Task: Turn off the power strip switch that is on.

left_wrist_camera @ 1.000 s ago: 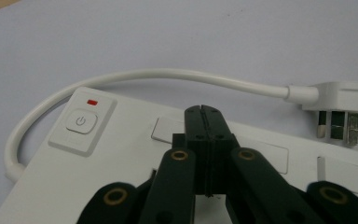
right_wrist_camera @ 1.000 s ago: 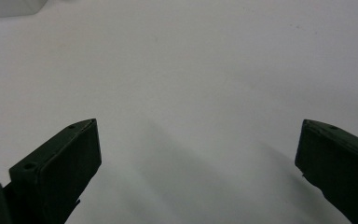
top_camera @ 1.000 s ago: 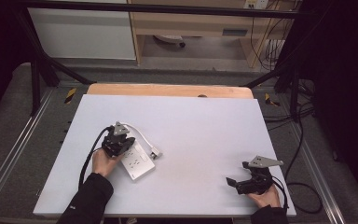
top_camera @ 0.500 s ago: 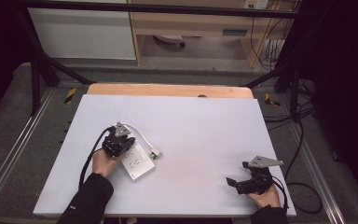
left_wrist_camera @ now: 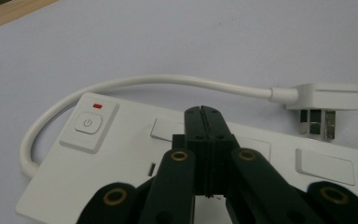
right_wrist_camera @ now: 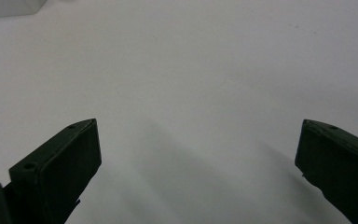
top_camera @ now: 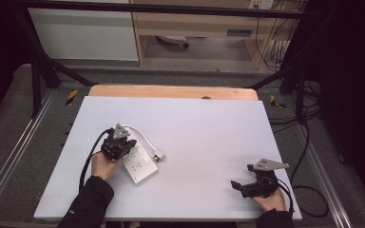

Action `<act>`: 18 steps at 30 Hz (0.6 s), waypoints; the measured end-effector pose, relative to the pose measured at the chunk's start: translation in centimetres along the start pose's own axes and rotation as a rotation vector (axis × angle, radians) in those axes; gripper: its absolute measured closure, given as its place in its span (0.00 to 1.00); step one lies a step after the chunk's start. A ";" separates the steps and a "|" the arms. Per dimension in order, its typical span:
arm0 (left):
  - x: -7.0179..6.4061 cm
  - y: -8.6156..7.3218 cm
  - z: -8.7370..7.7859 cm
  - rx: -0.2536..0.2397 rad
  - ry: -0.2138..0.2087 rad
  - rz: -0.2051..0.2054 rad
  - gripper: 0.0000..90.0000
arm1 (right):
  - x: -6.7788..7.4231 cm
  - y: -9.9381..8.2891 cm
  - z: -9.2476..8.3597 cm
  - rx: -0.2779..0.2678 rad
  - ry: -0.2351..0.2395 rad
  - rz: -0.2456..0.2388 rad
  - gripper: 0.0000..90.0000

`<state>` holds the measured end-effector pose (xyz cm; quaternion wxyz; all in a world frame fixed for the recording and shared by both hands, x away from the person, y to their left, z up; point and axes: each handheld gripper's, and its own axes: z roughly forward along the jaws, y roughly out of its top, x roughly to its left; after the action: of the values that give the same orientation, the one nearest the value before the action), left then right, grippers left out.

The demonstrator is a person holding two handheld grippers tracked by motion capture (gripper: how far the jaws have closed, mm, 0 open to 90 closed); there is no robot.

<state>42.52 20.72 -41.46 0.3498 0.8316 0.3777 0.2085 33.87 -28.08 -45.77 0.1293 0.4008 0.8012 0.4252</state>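
Power strip (left_wrist_camera: 121, 172) work is what we have in hand: the white strip lies flat on the tabletop (top_camera: 209, 128) directly under our left claw (left_wrist_camera: 203, 112), whose jaws are pressed together with nothing between them. We cannot tell whether the tips touch the strip's face or hover just over it; they sit above its middle, between two covered sockets. Just to the left of the tips, as that claw's camera looks, is the power button (left_wrist_camera: 88, 125) with a small red mark above it. Beyond the tips, the short white cord (left_wrist_camera: 168, 83) loops from the button end round to the plug (left_wrist_camera: 321, 100), which lies on its side just past the strip's far edge with its metal pins showing.

Our right claw (top_camera: 247, 186) rests well apart, near the edge of the tabletop closest to us, jaws spread wide over bare surface.

We judge this as the approach step: the closed left claw is placed to press or steady the strip. The next move likely calls for a small shift toward the button, or for opening the jaws and bringing the right claw over to take the plug.
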 end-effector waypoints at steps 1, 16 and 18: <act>0.0 0.0 -0.1 -0.001 -0.004 -0.001 1.00 | 0.0 0.0 0.0 0.000 0.000 0.000 0.01; 0.5 -0.8 -2.1 -0.022 -0.040 -0.039 0.74 | 0.1 0.0 0.0 0.000 0.000 0.005 0.01; 0.5 -1.1 -2.3 -0.028 -0.042 -0.048 0.67 | 0.0 0.0 0.0 0.000 0.000 0.004 0.01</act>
<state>40.88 22.64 -40.67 0.3740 0.8215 0.3871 0.1880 33.86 -28.03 -45.78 0.1286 0.4025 0.8003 0.4254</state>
